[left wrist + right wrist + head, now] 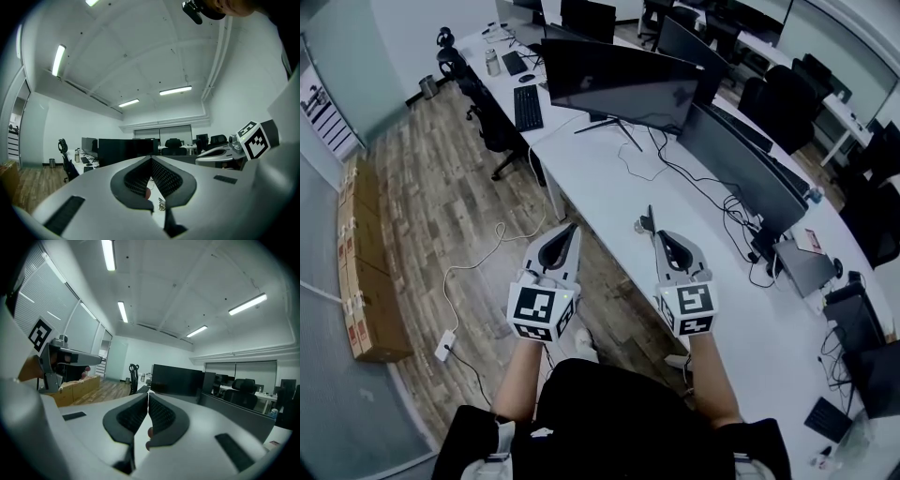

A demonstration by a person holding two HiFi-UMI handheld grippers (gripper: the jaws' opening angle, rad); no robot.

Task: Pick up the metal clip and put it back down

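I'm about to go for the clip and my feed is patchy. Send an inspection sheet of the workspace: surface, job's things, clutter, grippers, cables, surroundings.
Surface: white desk, flat and well lit.
Job's things: metal clip lies on the desk by the right gripper's tip, not held.
Clutter: keyboard and monitors, farther back.
Grippers: left gripper and right gripper are both shut, with nothing between the jaws.
Cables: black cables trail across the desk; power strip with a white lead on the floor.
Surroundings: wooden floor, cardboard boxes.

Clip barely readable
On the desk [600, 178], the metal clip [644, 225] is too small to tell its shape.
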